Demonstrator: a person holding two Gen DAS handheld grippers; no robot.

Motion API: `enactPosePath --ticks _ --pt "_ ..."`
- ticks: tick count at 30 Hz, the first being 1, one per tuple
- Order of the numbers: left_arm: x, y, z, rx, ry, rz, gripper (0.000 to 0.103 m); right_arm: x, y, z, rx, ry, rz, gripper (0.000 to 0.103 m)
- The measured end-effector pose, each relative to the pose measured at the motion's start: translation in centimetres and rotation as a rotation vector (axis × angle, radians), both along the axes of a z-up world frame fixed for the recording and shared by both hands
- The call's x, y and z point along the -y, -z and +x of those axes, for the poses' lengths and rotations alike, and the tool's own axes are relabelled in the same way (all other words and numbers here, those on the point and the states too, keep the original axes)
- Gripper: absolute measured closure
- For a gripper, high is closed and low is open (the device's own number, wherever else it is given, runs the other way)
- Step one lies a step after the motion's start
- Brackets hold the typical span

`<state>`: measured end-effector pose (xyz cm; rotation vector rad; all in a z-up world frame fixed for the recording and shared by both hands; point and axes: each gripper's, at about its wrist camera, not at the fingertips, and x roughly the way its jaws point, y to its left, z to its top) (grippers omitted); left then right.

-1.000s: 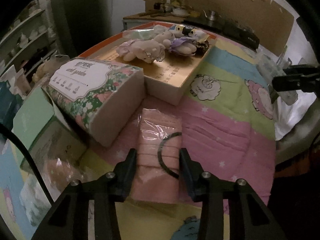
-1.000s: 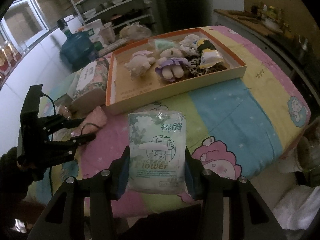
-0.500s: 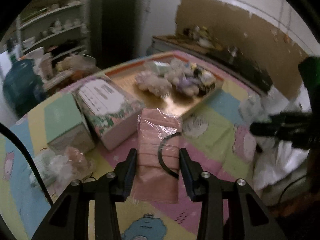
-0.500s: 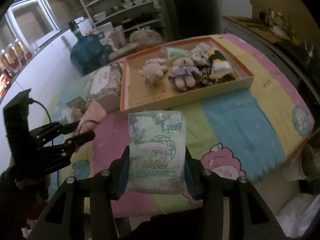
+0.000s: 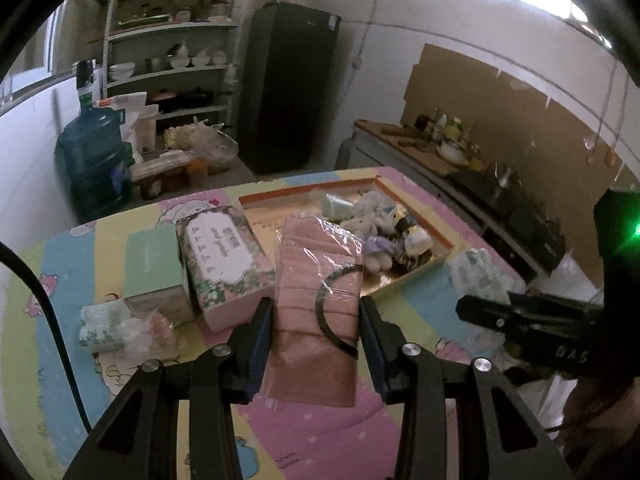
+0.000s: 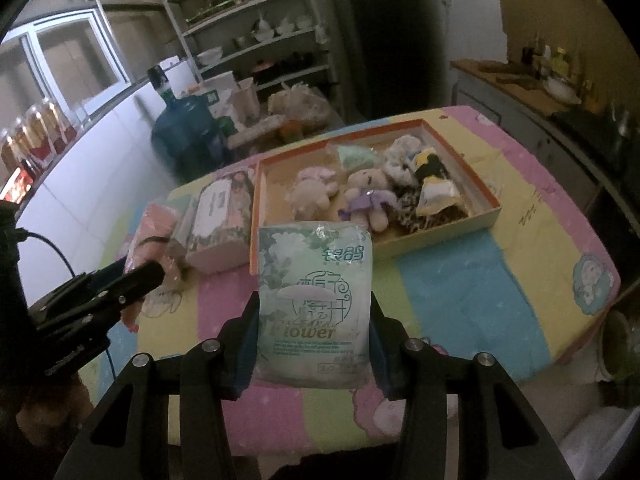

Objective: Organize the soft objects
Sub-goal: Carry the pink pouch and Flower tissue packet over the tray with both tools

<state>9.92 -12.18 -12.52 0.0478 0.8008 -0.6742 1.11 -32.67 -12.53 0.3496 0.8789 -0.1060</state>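
a: what does the left gripper (image 5: 316,330) have?

b: it squeezes a pink pack (image 5: 318,312) in clear wrap. the pads press on both sides. a black band goes round the pack.

a: and the right gripper (image 6: 313,330)?

b: it squeezes a green tissue pack (image 6: 314,306). both packs are held tight.

a: what changed just now?

b: a second ago the pink pack was low, right by the table (image 5: 320,440) and the flower box (image 5: 226,260). now it is up in the air, over the near edge of the table. the left gripper also turned, so we see much more of the room. the green pack went up a bit too.

a: so what does that mean?

b: i think the pick-up part is done for both. next they may go to the tray (image 6: 476,220).

a: where is the tray?

b: at the far side of the table. soft toys (image 6: 370,196) fill its far right part. the left part near the flower box looks bare, so there is room.

a: what is left on the table?

b: the flower box and a green box (image 5: 154,266) by the left edge, and small soft packs (image 5: 120,324) at the near left. those look not yet sorted.
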Motion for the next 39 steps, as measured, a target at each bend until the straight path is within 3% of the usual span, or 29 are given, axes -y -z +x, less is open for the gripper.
enactPosePath --ticks 14,39 --pt "4.2 -1.1 1.0 -0.007 -0.047 -0.042 0.061 4.8 -1.0 1.3 0.033 0.031 0.001 0.055" --pt "11.1 1.4 6.8 -0.053 -0.201 0.042 0.061 12.1 1.3 9.9 0.015 -0.077 0.034 0.055"
